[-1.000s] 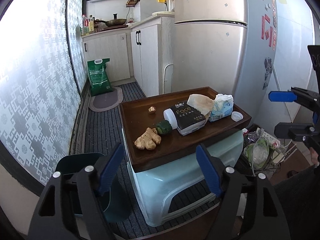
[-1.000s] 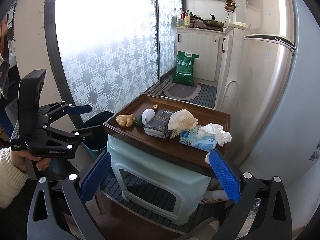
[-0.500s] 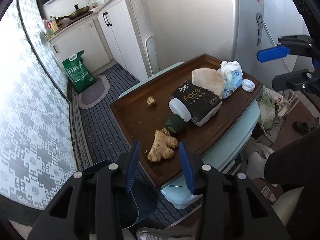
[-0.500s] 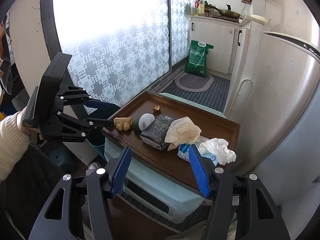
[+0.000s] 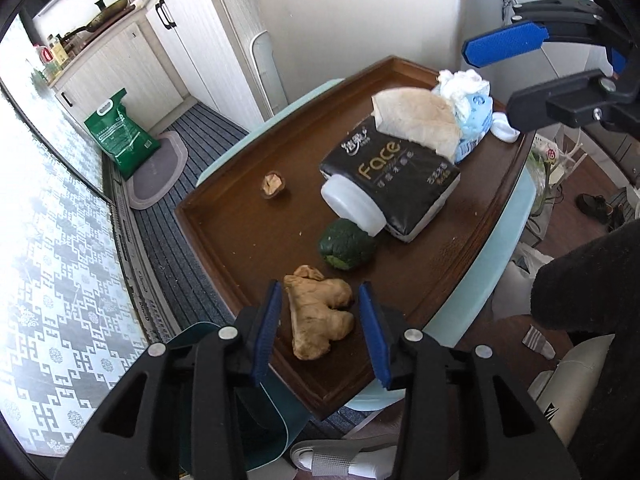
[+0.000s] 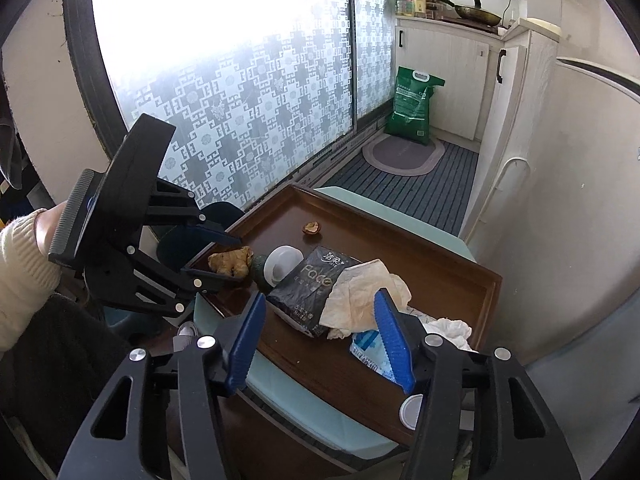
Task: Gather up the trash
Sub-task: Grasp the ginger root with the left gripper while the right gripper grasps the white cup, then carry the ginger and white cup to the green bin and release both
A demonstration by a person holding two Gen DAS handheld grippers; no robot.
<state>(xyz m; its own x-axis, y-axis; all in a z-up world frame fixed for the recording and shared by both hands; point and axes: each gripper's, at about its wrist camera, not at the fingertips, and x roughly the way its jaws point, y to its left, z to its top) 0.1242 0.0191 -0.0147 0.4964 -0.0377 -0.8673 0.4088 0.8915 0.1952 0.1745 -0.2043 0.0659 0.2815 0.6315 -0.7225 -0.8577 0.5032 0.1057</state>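
Fingers [image 5: 267, 329] of the left gripper [image 5: 320, 328] stood part-way apart, having just been closing, straddling the ginger root [image 5: 318, 316] at the near left corner of the bench; a slim gap showed on each side, so no pad yet pressed it. The right gripper [image 6: 320, 344] was likewise narrowing, jaws still apart over the crumpled brown paper [image 6: 360, 296], which lay between them untouched.

Judging by the layout, collecting had barely started. Everything still sat on the wooden tray [image 5: 224, 236]: the black tissue pack [image 5: 394, 184] in the middle, the blue tissue pack [image 5: 474, 114] with the white tissue wad [image 5: 464, 80] at the far right, the white jar [image 5: 354, 208], the green vegetable piece [image 5: 346, 244], and the small nutshell scrap [image 5: 273, 185] farther left. A dark bin [image 5: 256, 408] waited below the tray's near left edge, with nothing visibly dropped in.
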